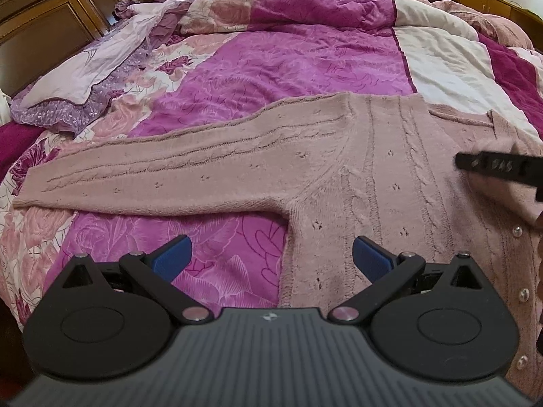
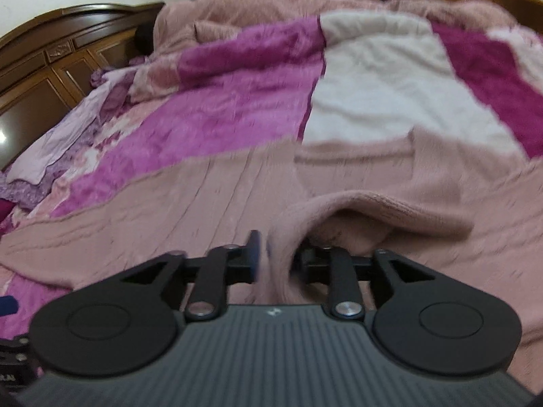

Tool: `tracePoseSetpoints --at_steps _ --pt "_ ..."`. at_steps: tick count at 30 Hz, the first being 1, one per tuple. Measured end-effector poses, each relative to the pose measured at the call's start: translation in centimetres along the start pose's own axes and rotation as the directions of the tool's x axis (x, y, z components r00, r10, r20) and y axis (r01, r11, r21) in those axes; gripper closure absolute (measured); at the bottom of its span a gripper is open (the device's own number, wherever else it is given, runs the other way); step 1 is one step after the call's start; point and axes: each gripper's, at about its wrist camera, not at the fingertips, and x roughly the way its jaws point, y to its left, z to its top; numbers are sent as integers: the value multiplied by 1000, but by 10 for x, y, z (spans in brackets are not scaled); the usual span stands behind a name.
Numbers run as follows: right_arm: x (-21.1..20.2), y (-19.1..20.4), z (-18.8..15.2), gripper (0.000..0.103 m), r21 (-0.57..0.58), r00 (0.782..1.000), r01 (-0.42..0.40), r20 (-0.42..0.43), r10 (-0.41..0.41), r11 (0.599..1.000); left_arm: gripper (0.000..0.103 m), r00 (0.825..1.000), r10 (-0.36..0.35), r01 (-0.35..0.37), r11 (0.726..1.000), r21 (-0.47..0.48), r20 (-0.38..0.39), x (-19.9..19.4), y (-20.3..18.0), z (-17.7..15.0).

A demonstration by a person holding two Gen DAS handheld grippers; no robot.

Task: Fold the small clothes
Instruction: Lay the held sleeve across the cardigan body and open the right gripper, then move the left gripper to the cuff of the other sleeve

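Observation:
A dusty pink knitted cardigan [image 1: 390,176] lies spread on the bed, one sleeve [image 1: 152,173] stretched out to the left. My left gripper [image 1: 271,257] is open and empty, just above the cardigan's lower left side edge near the armpit. My right gripper [image 2: 275,254] is shut on a raised fold of the cardigan [image 2: 373,210] near its front opening; the right finger is hidden under the fabric. The right gripper also shows blurred at the right edge of the left wrist view [image 1: 502,166]. Pearl buttons [image 1: 524,293] run down the front edge.
The bed is covered by a pink, magenta and white patchwork quilt [image 1: 271,64]. A lilac pillow [image 1: 78,81] lies at the left. A rumpled pink blanket [image 2: 271,10] is piled at the far end. A wooden headboard [image 1: 40,27] stands at the left.

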Motion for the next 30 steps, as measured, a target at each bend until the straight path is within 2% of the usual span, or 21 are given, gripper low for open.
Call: tracePoseSetpoints --at_steps 2,5,14,18,22,27,30 --pt "-2 2 -3 44 17 999 -34 -4 34 999 0 1000 -1 1 1000 2 5 -1 0 0" --pt "-12 7 -4 41 21 999 -42 -12 42 999 0 1000 -2 2 1000 3 15 -5 -1 2" --pt "-64 -6 -3 41 49 996 -81 -24 82 996 0 997 -42 39 999 38 62 -23 -23 19" --pt "-90 -22 -3 41 47 999 -50 6 49 998 0 994 -81 75 994 75 80 -30 -43 29" --pt "-109 -49 0 41 47 999 38 34 -40 998 0 987 -130 118 985 126 96 -35 -70 40" --pt "-115 -89 2 41 95 990 135 37 -140 986 0 975 -204 183 964 191 93 -32 -113 55" --pt "-114 -110 0 41 142 987 156 25 -161 978 0 964 -252 225 944 241 83 -25 -142 63"
